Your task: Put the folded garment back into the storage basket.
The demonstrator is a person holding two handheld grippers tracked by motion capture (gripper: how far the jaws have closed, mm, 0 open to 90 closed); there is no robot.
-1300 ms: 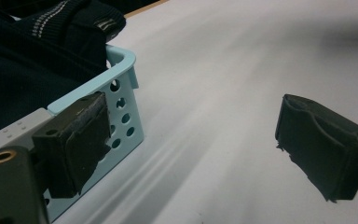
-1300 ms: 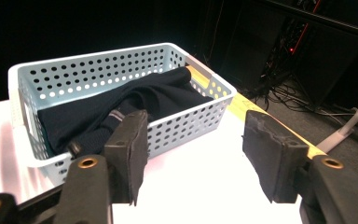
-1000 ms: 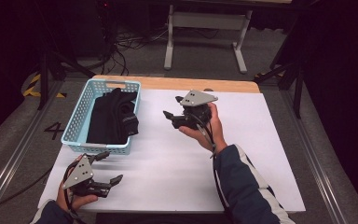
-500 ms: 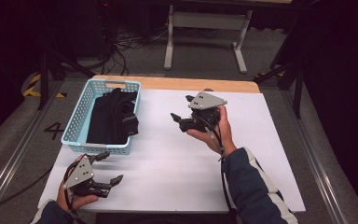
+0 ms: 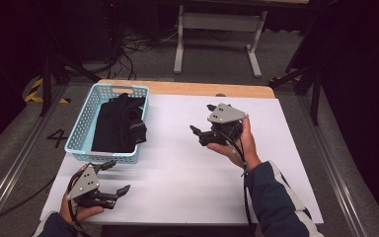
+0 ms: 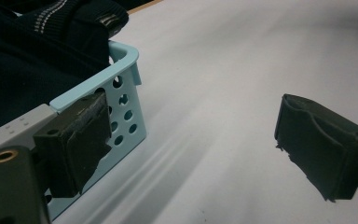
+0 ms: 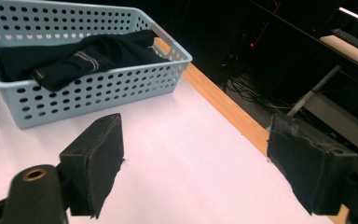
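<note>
Both grippers empty; dark garment sits in basket, nothing gripped.

Dark garment [image 5: 119, 126] lies in the blue basket [image 5: 77, 129], long axis running along the basket's length, away from the person. L gripper [image 5: 109, 178] is the nearer: basket's near corner is just beyond its far jaw, touching or just beside it per L gripper view, jaws wide apart, nothing btwn, hand low at table's near edge. R gripper [image 5: 202, 123] held above the white sheet [image 5: 177, 163], well apart from basket, pointing toward it; jaws have just been opening, empty gap btwn. Judgement: next pick favours L hand; R needs a long reach across.
</note>
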